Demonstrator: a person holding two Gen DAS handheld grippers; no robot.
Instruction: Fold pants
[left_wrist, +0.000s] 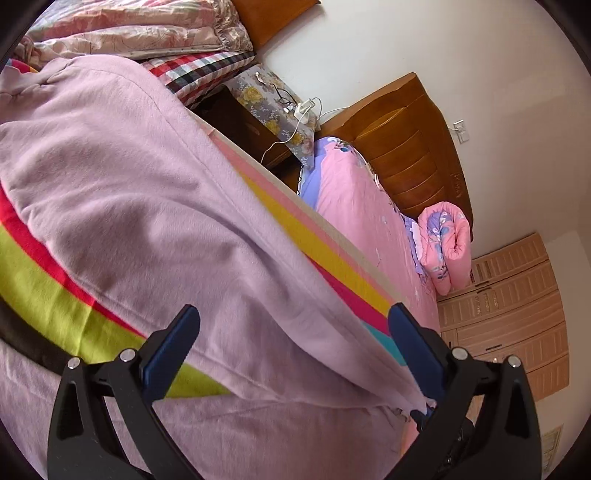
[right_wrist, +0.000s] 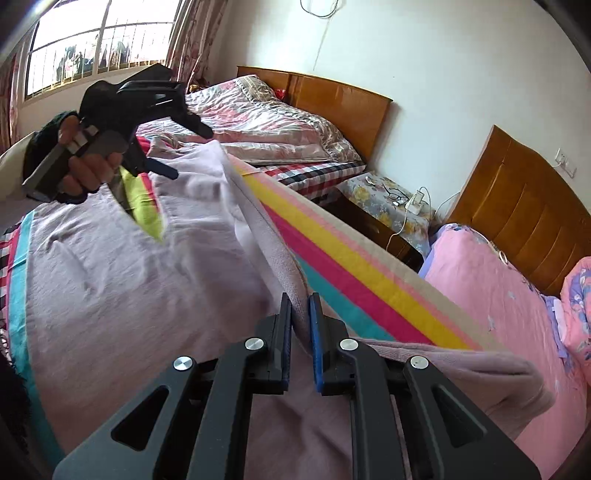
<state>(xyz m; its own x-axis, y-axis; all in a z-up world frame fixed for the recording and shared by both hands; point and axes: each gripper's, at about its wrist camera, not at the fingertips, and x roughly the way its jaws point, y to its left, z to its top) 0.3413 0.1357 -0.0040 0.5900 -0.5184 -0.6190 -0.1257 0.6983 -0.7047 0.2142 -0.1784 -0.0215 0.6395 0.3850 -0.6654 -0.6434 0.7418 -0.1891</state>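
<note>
Pants (right_wrist: 122, 280), pale lilac, lie spread over the striped blanket (right_wrist: 354, 273) on the bed. Right gripper (right_wrist: 300, 310) has its fingers clamped on a raised fold of the fabric. Left gripper (left_wrist: 293, 321) hangs over the cloth with fingers wide apart, nothing pinched. Beyond the bed edge sits a nightstand (right_wrist: 388, 206), then a pink bed (right_wrist: 491, 291).

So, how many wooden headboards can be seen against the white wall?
2: one headboard behind the bed with the floral quilt, the other headboard behind the pink bed. More may be hidden outside view.
</note>
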